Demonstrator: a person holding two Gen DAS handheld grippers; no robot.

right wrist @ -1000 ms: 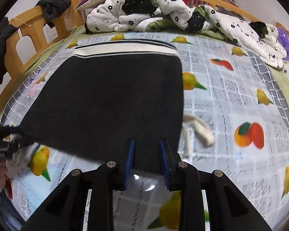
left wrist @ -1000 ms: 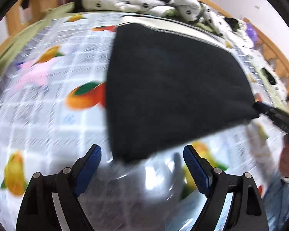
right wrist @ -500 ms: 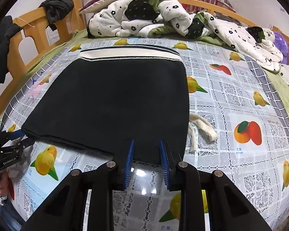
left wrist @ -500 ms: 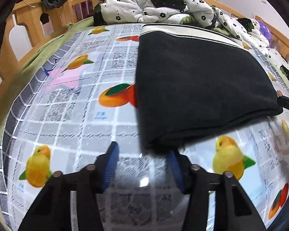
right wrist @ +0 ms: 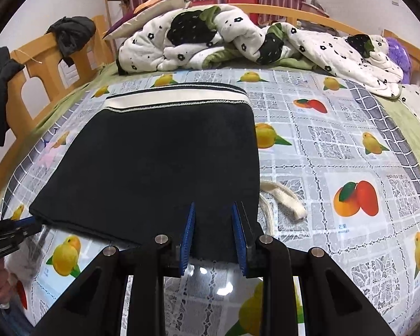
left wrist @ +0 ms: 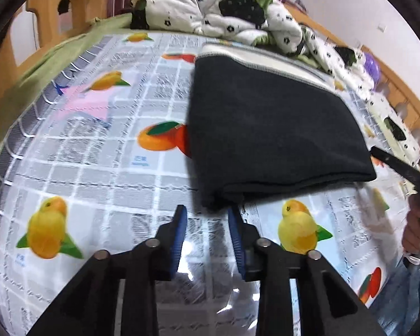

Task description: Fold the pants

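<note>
pants [right wrist: 165, 162]: folded once, on bed
left tongs [left wrist: 207, 218]: closing at near corner, unclamped
right tongs [right wrist: 213, 221]: clamped on hem
tip: grab all layers, lift both level

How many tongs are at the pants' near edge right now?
2. Left tongs at the pants' near-left corner, jaws closing with the corner tip between them; right tongs clamped on the near-right corner. Neither is hidden.
</note>
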